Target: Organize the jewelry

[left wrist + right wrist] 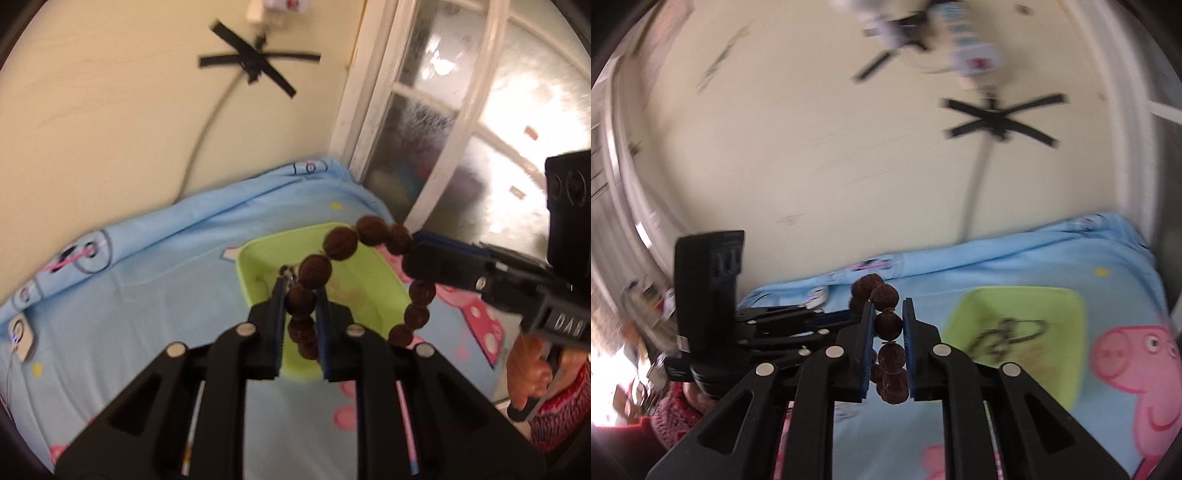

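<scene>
Two claws, one bracelet (pixel 343 243), roughly thirteen beads.

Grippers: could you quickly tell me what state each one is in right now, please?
Left gripper: shut on the bead bracelet.
Right gripper: shut on the same bracelet.

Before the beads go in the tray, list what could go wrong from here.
1. Both the left gripper and the right gripper clamp the brown bead bracelet, strung between them; pulling them apart might strain or snap its cord.
2. It hangs above the green tray; an off-centre release could drop it onto the blue sheet.
3. The tray already holds a thin dark chain; the beads may tangle with it.
</scene>
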`<state>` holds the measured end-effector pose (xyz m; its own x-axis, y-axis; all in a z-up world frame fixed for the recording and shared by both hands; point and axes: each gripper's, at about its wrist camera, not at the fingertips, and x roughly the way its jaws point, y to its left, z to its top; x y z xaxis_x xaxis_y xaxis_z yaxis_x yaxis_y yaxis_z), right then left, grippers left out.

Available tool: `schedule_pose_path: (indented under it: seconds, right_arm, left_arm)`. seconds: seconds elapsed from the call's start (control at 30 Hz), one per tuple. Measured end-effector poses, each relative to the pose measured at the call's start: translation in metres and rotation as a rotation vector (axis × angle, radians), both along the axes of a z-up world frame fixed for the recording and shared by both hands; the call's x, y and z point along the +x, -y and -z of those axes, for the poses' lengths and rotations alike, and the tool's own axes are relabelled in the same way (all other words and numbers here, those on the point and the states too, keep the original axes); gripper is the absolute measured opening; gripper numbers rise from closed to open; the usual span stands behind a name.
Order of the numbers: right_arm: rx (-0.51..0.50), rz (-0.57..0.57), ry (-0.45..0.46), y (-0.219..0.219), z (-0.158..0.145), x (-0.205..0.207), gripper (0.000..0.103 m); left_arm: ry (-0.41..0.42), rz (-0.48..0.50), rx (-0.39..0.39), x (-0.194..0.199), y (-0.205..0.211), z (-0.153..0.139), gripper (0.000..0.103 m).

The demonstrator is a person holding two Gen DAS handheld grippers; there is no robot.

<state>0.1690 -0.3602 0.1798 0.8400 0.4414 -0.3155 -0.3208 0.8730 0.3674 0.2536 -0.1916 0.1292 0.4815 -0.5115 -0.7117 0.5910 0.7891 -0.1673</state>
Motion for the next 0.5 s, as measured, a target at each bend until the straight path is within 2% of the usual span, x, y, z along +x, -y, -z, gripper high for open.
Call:
schedule_pose_path:
  seconds: [0.13, 0.2, 0.23, 0.27, 0.33, 0.37, 0.43, 0.5]
  right_arm:
    - [-0.013, 0.074, -0.086, 0.027, 0.038, 0.032, 0.000]
    - [-0.070, 0.155, -0.104, 0.032, 0.052, 0.045, 0.000]
    - [-0.112, 0.203, -0.109, 0.032, 0.057, 0.050, 0.000]
    - [-0.151, 0.247, -0.108, 0.031, 0.059, 0.054, 0.000]
    - [-0.183, 0.289, -0.082, 0.033, 0.056, 0.052, 0.000]
    - [-0.171, 0.280, -0.069, 0.034, 0.053, 0.047, 0.000]
    - [-0.146, 0.253, -0.026, 0.028, 0.043, 0.027, 0.000]
    - [-0.153, 0.260, 0.042, 0.015, 0.028, 0.001, 0.017]
  left_arm:
    - [-0.057, -0.029, 0.046, 0.026, 0.033, 0.033, 0.015]
    - [-0.050, -0.055, 0.064, 0.033, 0.041, 0.041, 0.024]
    - [-0.030, -0.087, 0.072, 0.035, 0.040, 0.042, 0.032]
    - [-0.012, -0.107, 0.071, 0.035, 0.037, 0.039, 0.034]
    - [0.050, -0.141, 0.050, 0.025, 0.014, 0.023, 0.038]
    - [0.083, -0.163, 0.053, 0.019, 0.000, 0.015, 0.049]
    - [0.175, -0.221, 0.063, -0.001, -0.049, -0.007, 0.058]
    - [0.241, -0.271, 0.082, -0.019, -0.095, -0.024, 0.059]
